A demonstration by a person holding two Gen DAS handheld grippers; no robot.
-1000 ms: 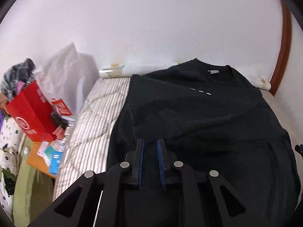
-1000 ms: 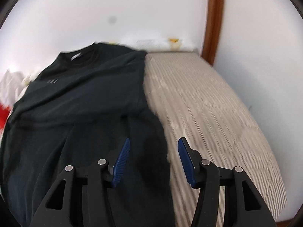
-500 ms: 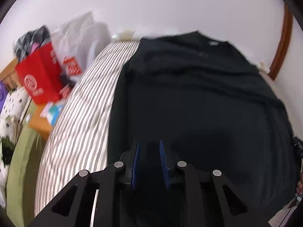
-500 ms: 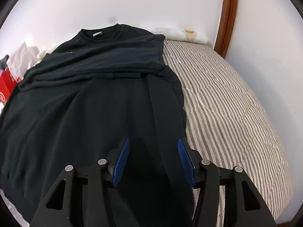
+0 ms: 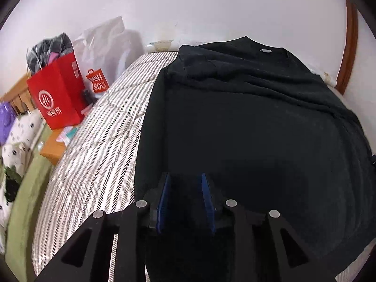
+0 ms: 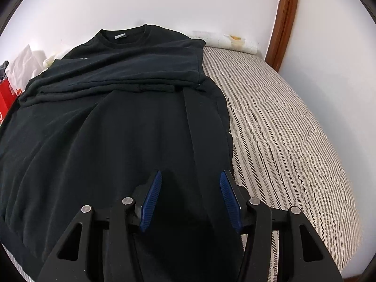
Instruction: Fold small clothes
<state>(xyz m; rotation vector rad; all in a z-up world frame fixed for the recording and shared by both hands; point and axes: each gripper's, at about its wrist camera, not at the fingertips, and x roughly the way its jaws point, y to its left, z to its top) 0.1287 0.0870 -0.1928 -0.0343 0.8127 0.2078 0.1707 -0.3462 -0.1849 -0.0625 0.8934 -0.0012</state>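
Observation:
A black long-sleeved shirt (image 5: 246, 122) lies flat on the striped mattress (image 5: 98, 155), collar (image 6: 124, 35) towards the wall, sleeves folded across the chest. My left gripper (image 5: 185, 176) hovers low over the shirt's near left part. Its jaws are opening, and its blue pads (image 5: 164, 195) stand a narrow gap apart with only cloth beneath them. My right gripper (image 6: 191, 174) is open over the shirt's near right part, close to the side edge (image 6: 225, 117). Dark cloth and shadow fill the gap between its pads (image 6: 150, 197), and nothing is pinched.
A red paper bag (image 5: 56, 96) and a white plastic bag (image 5: 105, 47) stand left of the mattress by the wall. Patterned bedding (image 5: 16, 141) and green cloth (image 5: 25, 199) lie further left. Bare striped mattress (image 6: 293, 145) extends right of the shirt. A wooden door frame (image 6: 284, 18) rises at the back right.
The left gripper came down and nearer to the shirt's lower left part, and its pads drew apart. The right gripper shifted from the shirt's right edge to over the cloth, gap unchanged.

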